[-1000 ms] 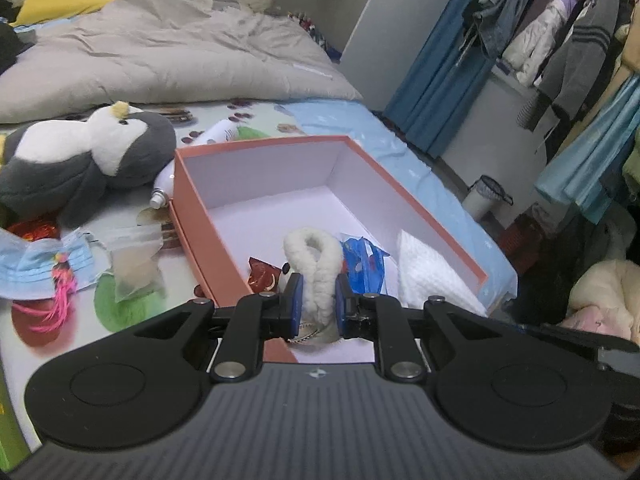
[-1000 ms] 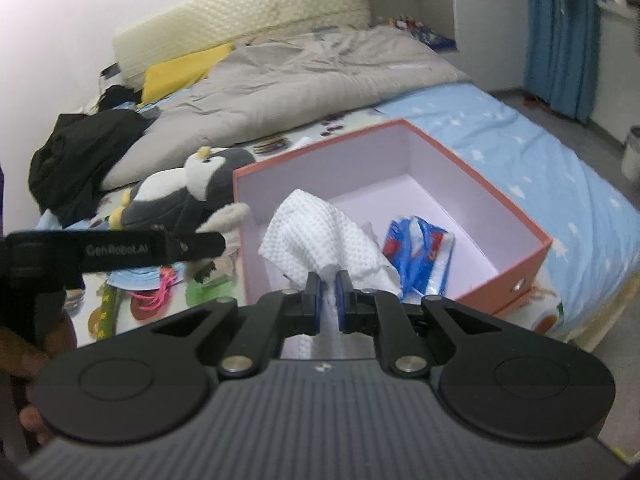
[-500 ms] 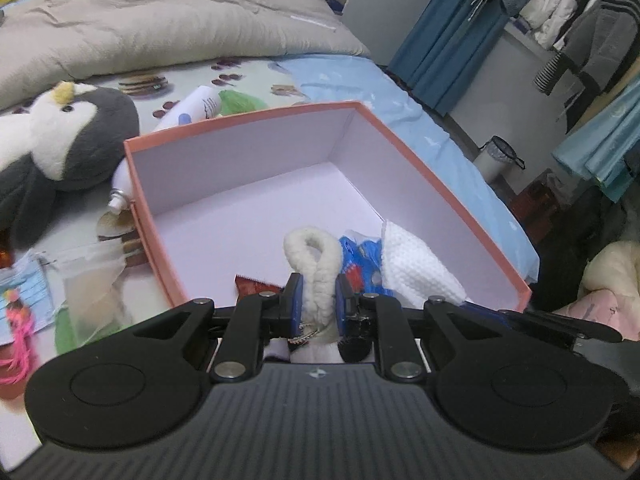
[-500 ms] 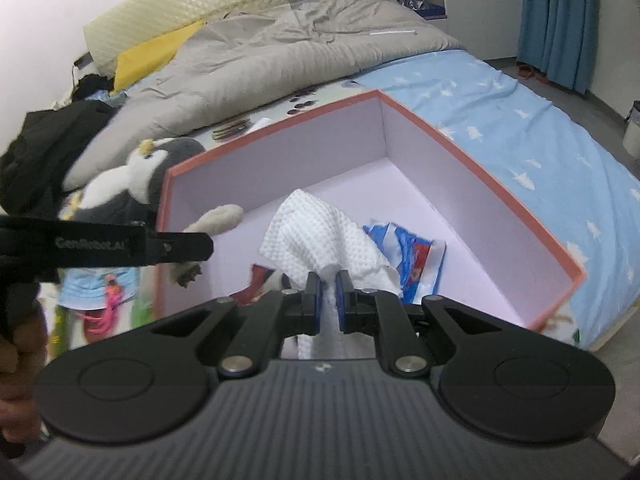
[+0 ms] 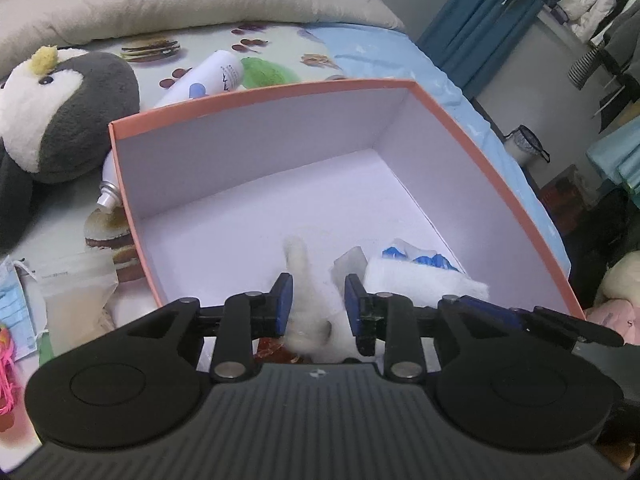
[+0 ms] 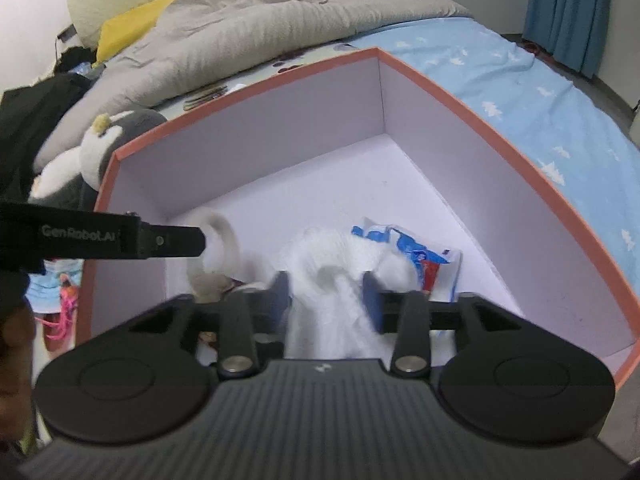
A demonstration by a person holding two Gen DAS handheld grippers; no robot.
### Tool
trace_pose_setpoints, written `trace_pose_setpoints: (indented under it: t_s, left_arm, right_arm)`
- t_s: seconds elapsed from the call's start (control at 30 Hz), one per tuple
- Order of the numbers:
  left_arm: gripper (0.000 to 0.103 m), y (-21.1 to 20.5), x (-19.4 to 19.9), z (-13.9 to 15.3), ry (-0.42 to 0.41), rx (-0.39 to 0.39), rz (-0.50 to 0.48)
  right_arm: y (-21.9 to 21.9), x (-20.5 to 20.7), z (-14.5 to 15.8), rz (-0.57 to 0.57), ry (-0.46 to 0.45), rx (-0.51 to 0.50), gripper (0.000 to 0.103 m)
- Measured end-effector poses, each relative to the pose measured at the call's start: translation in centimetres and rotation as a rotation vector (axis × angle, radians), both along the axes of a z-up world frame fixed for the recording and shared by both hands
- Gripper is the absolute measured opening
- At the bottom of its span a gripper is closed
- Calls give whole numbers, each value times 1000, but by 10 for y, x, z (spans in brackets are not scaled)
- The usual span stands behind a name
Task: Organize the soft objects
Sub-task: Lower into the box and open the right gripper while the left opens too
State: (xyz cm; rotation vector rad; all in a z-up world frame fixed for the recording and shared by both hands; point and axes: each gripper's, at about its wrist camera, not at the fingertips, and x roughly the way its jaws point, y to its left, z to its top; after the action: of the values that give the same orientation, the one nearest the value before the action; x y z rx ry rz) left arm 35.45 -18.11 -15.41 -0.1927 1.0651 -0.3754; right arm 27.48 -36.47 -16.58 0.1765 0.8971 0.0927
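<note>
Bedding first: a grey duvet lies bunched across the bed beyond the orange box, and a blue star-print sheet runs along the box's right side. The box itself is open-topped, with pale lilac inner walls, and sits on a food-print cover. Left of the box lies a grey-and-white plush penguin, and a white spray bottle rests against the box's far left corner. A clear zip bag and a blue face mask lie by the box's near left corner.

Inside the box, at its near end, a white textured cloth sits between the spread fingers of the right gripper, which are not pinching it. A blue-and-white packet lies just right of the cloth. A fluffy white loop toy stands left of the cloth, between the parted fingers of the left gripper, whose pads are clear of it. A reddish wrapper shows under the loop.
</note>
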Motion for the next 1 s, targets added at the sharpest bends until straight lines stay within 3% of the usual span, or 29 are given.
trace_pose_setpoints:
  t_s: [0.33,0.67,1.0]
  left_arm:
    - [33,4,-24,23,-56,-1,-1]
    - [33,34,-97,63,-138,3,31]
    - [33,81,-174,84,-200,-9,77]
  right_arm:
    - [0,-19,15,-6,-30,14,49]
    - [14,-72,51,-1,-105,58,49]
    - [49,-129,73,41,-161,65,49]
